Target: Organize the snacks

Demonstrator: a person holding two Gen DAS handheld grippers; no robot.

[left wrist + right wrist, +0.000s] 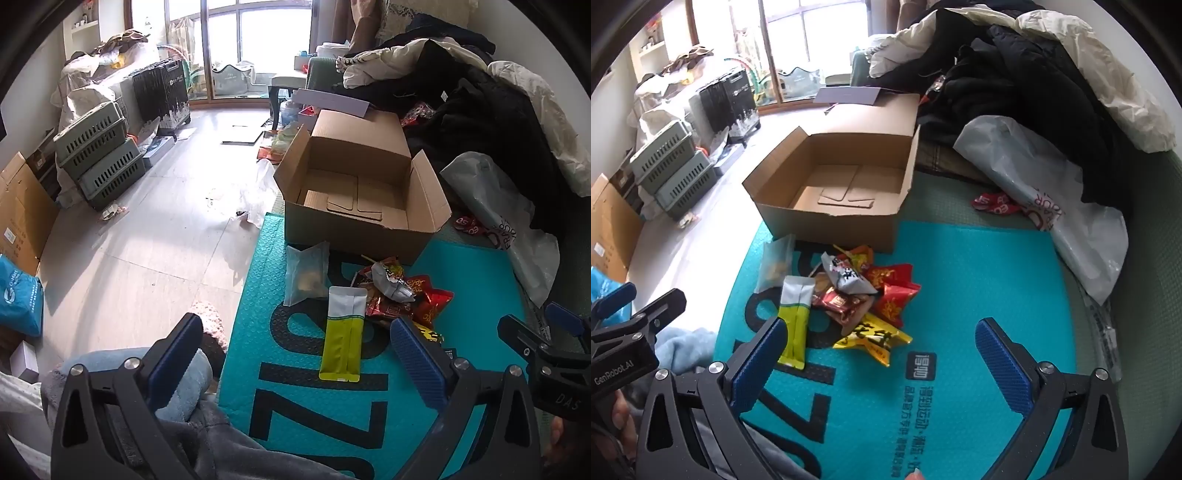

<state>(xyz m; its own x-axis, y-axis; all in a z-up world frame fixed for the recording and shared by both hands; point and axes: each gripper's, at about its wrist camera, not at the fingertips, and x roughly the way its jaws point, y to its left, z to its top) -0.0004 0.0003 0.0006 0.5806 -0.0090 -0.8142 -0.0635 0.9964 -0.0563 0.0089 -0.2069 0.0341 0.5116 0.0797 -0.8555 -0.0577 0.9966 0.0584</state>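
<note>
Left wrist view: left gripper (295,354) jaws wide, empty; green pouch (342,334) between them. Right gripper (882,354) jaws wide, empty; snacks (864,295) and box (834,218) beyond.

Surroundings: stacked grey-green slatted crates (99,162) at left on pale floor (155,236); black ribbed case (162,90) behind them, near the window (236,33). Flat brown carton (22,214) leans at far left, blue plastic bag (20,295) below it. Right side: heap of dark and cream clothing (1027,74); grey plastic bag (1052,206) lies against it. Crumpled white wrap (258,192) on the floor.
</note>
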